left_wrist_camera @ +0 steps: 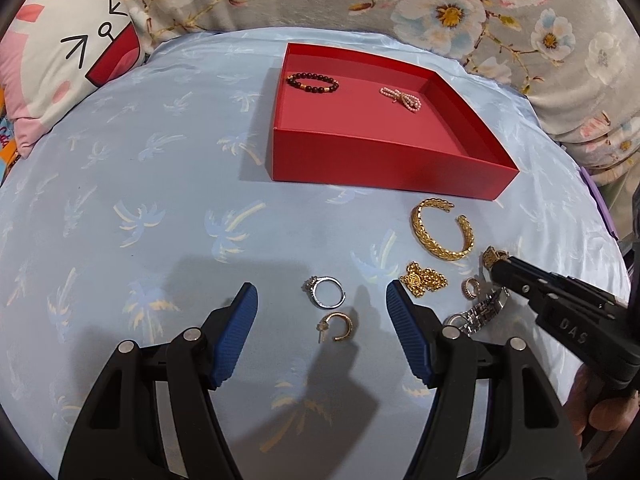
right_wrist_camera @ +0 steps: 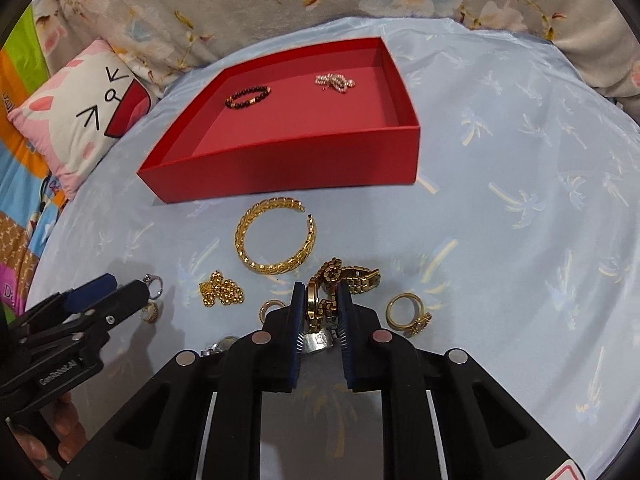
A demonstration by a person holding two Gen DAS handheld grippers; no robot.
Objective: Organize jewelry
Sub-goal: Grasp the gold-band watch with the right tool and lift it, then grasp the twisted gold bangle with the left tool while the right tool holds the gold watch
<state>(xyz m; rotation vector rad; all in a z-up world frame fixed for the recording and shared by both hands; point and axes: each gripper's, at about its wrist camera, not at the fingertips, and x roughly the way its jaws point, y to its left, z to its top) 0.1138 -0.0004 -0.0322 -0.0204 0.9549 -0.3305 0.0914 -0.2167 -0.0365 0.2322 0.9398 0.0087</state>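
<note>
A red box [left_wrist_camera: 380, 160] [right_wrist_camera: 280, 168] holds a dark bead bracelet [left_wrist_camera: 313, 81] [right_wrist_camera: 247, 96] and a pearl bow piece [left_wrist_camera: 401, 99] [right_wrist_camera: 335, 82]. My right gripper [right_wrist_camera: 320, 300] is shut on a gold watch [right_wrist_camera: 320, 308] whose band [right_wrist_camera: 356, 278] trails onto the cloth; it shows in the left wrist view [left_wrist_camera: 496, 266]. My left gripper [left_wrist_camera: 322, 304] is open, low over a silver ring [left_wrist_camera: 324, 291] and a gold hoop earring [left_wrist_camera: 339, 326]. A gold bangle [left_wrist_camera: 442, 228] [right_wrist_camera: 276, 240], a gold bead chain [left_wrist_camera: 424, 280] [right_wrist_camera: 222, 290] and a gold ring [right_wrist_camera: 408, 314] lie on the cloth.
A silver watch [left_wrist_camera: 478, 314] and a small ring [left_wrist_camera: 472, 287] lie near the right gripper. A pink cartoon pillow [left_wrist_camera: 68, 56] [right_wrist_camera: 76, 116] sits far left. A floral quilt [left_wrist_camera: 440, 0] borders the light blue cloth [left_wrist_camera: 160, 220].
</note>
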